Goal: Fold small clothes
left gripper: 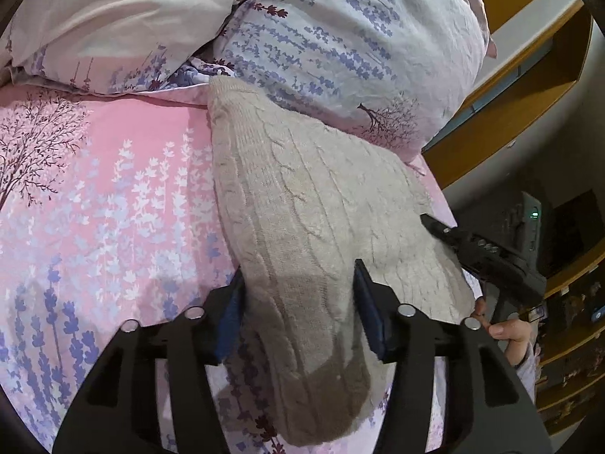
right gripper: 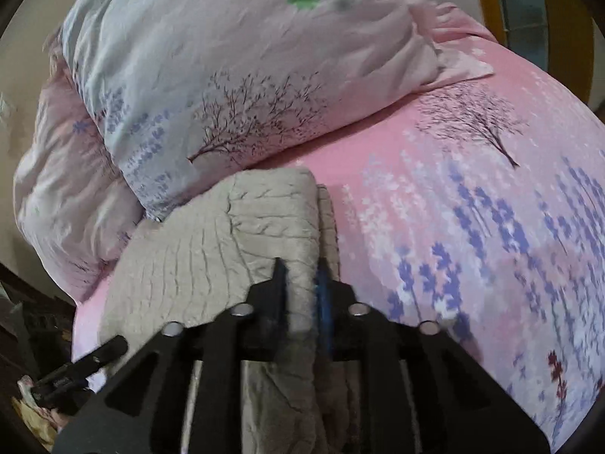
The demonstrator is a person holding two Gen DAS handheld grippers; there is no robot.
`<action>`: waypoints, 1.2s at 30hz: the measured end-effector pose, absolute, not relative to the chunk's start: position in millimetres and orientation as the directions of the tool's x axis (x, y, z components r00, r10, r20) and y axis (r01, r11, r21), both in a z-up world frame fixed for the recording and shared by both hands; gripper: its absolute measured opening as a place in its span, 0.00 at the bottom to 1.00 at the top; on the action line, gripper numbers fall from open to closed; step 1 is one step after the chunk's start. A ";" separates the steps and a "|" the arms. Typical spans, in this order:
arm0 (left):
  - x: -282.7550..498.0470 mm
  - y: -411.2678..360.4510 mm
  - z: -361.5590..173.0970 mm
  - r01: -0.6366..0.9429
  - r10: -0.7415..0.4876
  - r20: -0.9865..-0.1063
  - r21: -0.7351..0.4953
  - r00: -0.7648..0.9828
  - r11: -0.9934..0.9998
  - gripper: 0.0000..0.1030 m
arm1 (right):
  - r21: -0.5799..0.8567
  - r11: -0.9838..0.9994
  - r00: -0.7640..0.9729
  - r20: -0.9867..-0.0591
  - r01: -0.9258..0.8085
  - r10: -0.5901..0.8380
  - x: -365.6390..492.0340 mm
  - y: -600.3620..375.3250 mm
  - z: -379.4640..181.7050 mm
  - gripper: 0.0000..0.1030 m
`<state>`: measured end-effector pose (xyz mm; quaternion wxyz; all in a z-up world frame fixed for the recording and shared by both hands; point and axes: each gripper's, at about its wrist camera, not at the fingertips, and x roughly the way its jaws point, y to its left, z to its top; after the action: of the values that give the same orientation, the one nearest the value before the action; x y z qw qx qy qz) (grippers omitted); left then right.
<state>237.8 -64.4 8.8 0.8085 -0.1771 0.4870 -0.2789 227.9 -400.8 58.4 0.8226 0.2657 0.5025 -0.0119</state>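
A beige cable-knit garment (left gripper: 302, 204) lies on the pink flowered bedsheet (left gripper: 113, 196), part folded. In the left wrist view my left gripper (left gripper: 298, 283) is open, its blue-padded fingers (left gripper: 365, 299) straddling the garment's near end. The right gripper (left gripper: 487, 253) shows at that view's right edge, touching the garment's right side. In the right wrist view my right gripper (right gripper: 302, 283) is shut on a fold of the garment (right gripper: 211, 249), which passes between its fingers. The left gripper (right gripper: 83, 367) shows at the lower left there.
Two pillows in flowered cases (left gripper: 332, 38) (right gripper: 227, 75) lie against the garment's far edge. The bed's side edge and wooden shelving (left gripper: 529, 87) are to the right in the left wrist view. The sheet (right gripper: 472, 227) stretches right of the garment.
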 end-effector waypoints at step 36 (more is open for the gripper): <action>197.6 -78.4 15.0 0.311 -0.499 -0.751 -0.396 0.433 0.864 0.35 | 0.572 0.798 0.563 -0.729 0.190 0.389 128.5 -395.6 85.1 0.08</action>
<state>197.6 -78.4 15.0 0.8406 -0.0992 0.4749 -0.2408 128.5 -395.6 85.1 0.8269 0.3123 0.4637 0.0604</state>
